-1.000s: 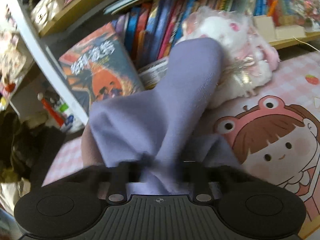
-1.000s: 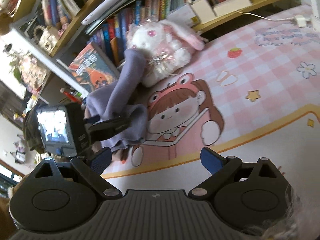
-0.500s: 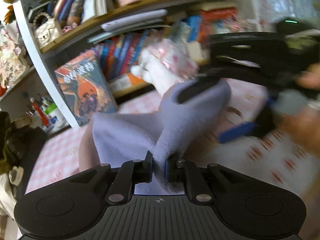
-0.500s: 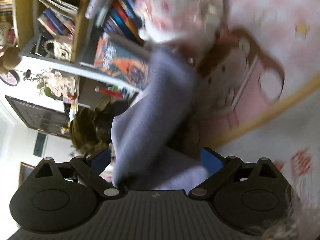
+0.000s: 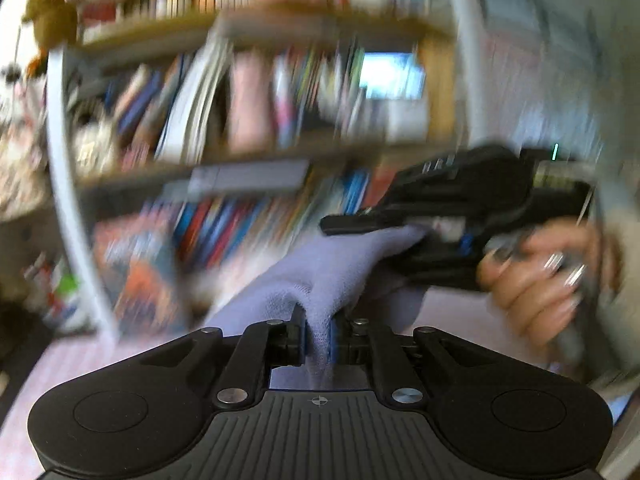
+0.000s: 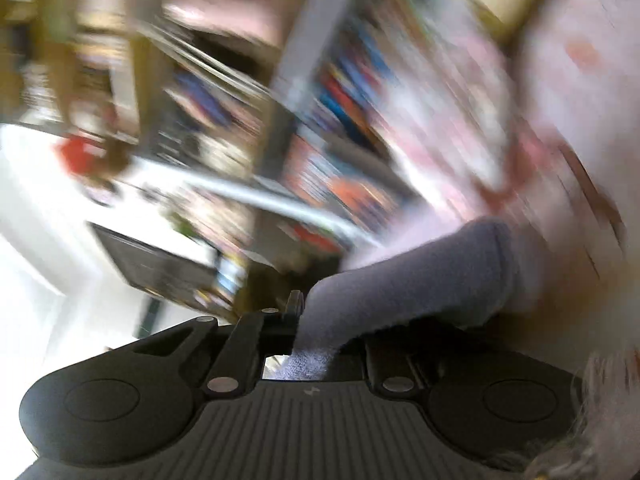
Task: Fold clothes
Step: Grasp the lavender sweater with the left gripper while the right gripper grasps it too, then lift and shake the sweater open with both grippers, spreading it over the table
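1. Blurring takes most of both views; the bookshelf [image 5: 248, 128] fills the background of the left wrist view as streaked spines and boards, no title readable, and in the right wrist view it runs tilted and smeared; a brown soft toy [image 5: 48, 20] at its upper left corner is only a shape.
2. Showing only in slivers, the worktop [image 5: 460, 312] with its pink covering lies low in the left wrist view; in the right wrist view a pink printed patch at upper right is too smeared to read.
3. Held up off the worktop, the lavender sock [image 5: 332, 276] stretches between the two tools; its lower part is cut off behind the left tool's body; in the right wrist view it bulges rightward as a grey-purple roll, its far end lost in blur.
4. The right tool [image 5: 424, 234] crosses the left wrist view from the right, its fingers together and clamped on the sock's far end; the pads themselves are hidden by cloth.
5. The person's right hand [image 5: 536, 276] grips its handle; a pale sleeve is cut off by the edge.
6. The left tool [image 5: 318, 336] is clamped on the sock's near end; cloth fills the narrow gap.
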